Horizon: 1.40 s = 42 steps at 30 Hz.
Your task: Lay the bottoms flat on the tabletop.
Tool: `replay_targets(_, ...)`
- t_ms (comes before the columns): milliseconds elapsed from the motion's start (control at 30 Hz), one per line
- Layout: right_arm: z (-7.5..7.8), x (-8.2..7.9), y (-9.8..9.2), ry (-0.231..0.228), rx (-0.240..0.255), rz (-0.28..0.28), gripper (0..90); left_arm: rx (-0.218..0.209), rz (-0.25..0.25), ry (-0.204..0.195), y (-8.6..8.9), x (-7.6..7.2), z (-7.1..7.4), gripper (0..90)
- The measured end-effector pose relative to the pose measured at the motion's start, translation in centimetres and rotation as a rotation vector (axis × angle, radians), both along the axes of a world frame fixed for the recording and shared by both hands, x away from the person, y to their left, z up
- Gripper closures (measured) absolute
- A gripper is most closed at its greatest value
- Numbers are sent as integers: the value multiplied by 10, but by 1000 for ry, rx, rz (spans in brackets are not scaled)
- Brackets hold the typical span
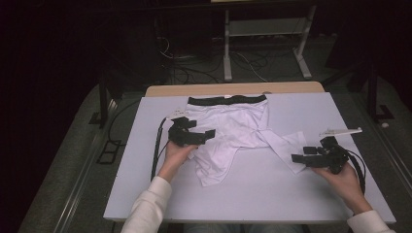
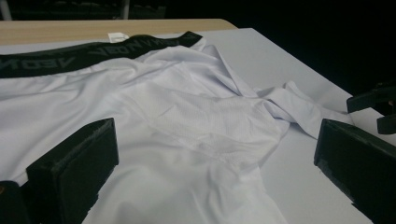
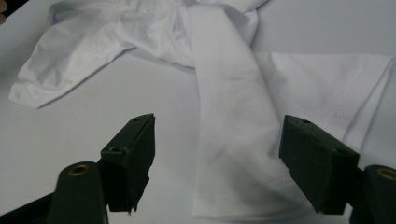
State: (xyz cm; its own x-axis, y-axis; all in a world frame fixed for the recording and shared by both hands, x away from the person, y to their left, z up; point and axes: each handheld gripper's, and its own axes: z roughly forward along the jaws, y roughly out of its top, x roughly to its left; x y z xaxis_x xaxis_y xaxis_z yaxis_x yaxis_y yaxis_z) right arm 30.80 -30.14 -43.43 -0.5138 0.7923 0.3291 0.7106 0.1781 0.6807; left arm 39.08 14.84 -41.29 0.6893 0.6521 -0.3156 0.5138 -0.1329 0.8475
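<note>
Both grippers are standing with their jaws apart, holding nothing. Just ahead of the right gripper point(image 3: 217, 158), between its spread jaws, a twisted leg point(image 3: 229, 116) of the white shorts point(image 1: 228, 128) is lying flat, its hem nearest the jaws. Over the garment's opposite side the left gripper point(image 2: 205, 172) is hovering with the mesh panel point(image 2: 196, 126) straight in front of it; beyond that the black waistband point(image 2: 88, 53) is running along the far edge of the cloth, close to the table's wooden strip point(image 1: 233, 89).

Judging from here, the likely trouble is a poor pinch: the leg is twisted over another layer, so closing the right jaws may be catching two plies or only a thin edge, and the slick fabric could be slipping out when pulled. Pulling while the left gripper is not yet holding could be dragging the whole garment instead of untwisting it.

Bare tabletop point(image 1: 272, 189) is lying on the near side of both grippers, offering good room to spread cloth. Outward from the right gripper the table's side edge is near, and a small white piece point(image 1: 340, 131) is lying just beyond it, so a wide sweep that way may be knocking it.
</note>
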Motion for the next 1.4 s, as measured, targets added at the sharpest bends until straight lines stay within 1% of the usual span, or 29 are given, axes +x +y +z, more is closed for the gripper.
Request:
replay_targets(33,0,0,0,0,0,0,280,5,-3,1,-2,-1,-1,0)
replay_targets(200,-7,-9,2,26,-35,23,312,29,-29,5,-10,-4,-4,0)
replay_targets(267,-10,-11,5,34,-64,34,314,35,-39,5,-14,-6,-5,0)
replay_targets(400,-14,-11,9,47,-104,43,332,56,-67,1,-22,-10,-7,0)
replay_targets(500,-19,-12,15,74,-139,53,355,66,-84,0,-28,-12,-8,0)
replay_targets(533,-19,-13,17,63,-157,52,358,74,-92,-1,-29,-12,-9,0)
replay_targets(567,-19,-15,19,63,-172,52,369,78,-96,-1,-31,-12,-9,0)
replay_targets(633,-18,-19,23,52,-214,40,446,90,-105,1,-33,-13,-11,0)
replay_targets(733,-19,-25,25,17,-277,17,593,107,-115,3,-37,-14,-13,0)
replay_targets(800,-19,-28,26,13,-287,5,639,114,-122,1,-39,-14,-14,0)
replay_targets(900,-19,-33,27,2,-305,7,728,119,-131,2,-42,-15,-15,0)
replay_targets(967,-19,-35,27,-1,-307,-1,768,123,-135,2,-45,-16,-16,0)
replay_targets(1000,-19,-35,27,-7,-318,-1,818,124,-140,1,-46,-16,-17,0)
replay_targets(1033,-19,-34,27,-9,-328,-2,837,126,-148,4,-49,-16,-18,0)
replay_targets(1100,-19,-33,27,-4,-327,-2,849,130,-151,5,-50,-16,-18,0)
replay_targets(1133,-18,-30,24,16,-312,3,861,129,-153,5,-51,-16,-19,0)
replay_targets(1167,-18,-30,24,16,-312,3,861,132,-157,4,-52,-16,-19,0)
replay_targets(1200,-17,-26,20,45,-270,4,874,132,-160,4,-53,-16,-19,0)
replay_targets(1233,-16,-24,18,53,-245,6,875,130,-163,5,-54,-16,-19,0)
replay_targets(1267,-16,-24,18,53,-245,6,875,131,-168,4,-55,-16,-19,0)
replay_targets(1300,-14,-19,16,57,-206,9,877,130,-171,3,-55,-16,-19,0)
replay_targets(1333,-14,-19,16,57,-206,9,877,129,-172,2,-56,-17,-19,0)
replay_targets(1400,-8,-16,14,50,-159,14,878,127,-175,1,-56,-17,-18,0)
